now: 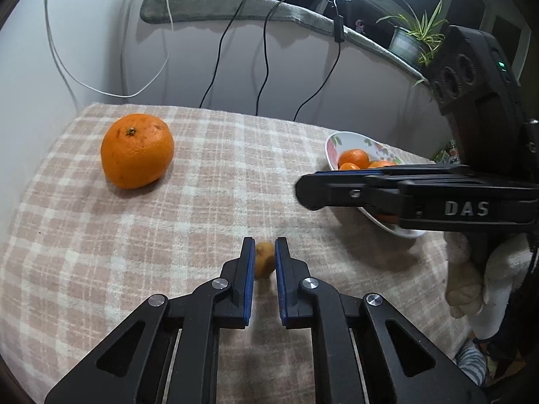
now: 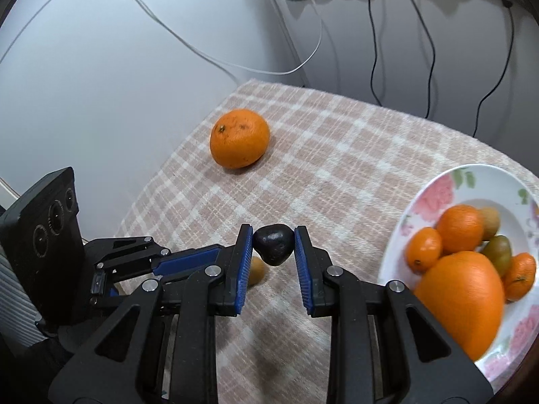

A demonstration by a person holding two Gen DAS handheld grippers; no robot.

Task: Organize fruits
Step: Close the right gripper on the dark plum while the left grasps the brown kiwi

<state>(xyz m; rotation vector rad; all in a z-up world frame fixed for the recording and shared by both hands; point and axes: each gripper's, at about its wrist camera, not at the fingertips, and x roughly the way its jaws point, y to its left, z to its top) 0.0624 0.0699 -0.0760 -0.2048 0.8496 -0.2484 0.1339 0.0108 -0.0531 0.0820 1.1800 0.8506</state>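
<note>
A large orange (image 1: 137, 150) lies on the checked cloth at the far left; it also shows in the right wrist view (image 2: 240, 138). My left gripper (image 1: 264, 252) is around a small yellow-brown fruit (image 1: 264, 258) on the cloth, pads close on both sides; contact is unclear. That fruit shows in the right wrist view (image 2: 255, 271), half hidden. My right gripper (image 2: 273, 235) is shut on a dark purple fruit (image 2: 273, 244), held above the cloth. In the left wrist view the right gripper (image 1: 308, 190) reaches in from the right. A flowered plate (image 2: 438, 192) holds several oranges and small fruits.
The checked cloth (image 1: 215, 202) covers the table, which meets a white wall on the left. Cables (image 1: 266, 60) hang behind the table. A potted plant (image 1: 409, 38) stands on a ledge at the back right. The plate (image 1: 331, 144) sits near the right edge.
</note>
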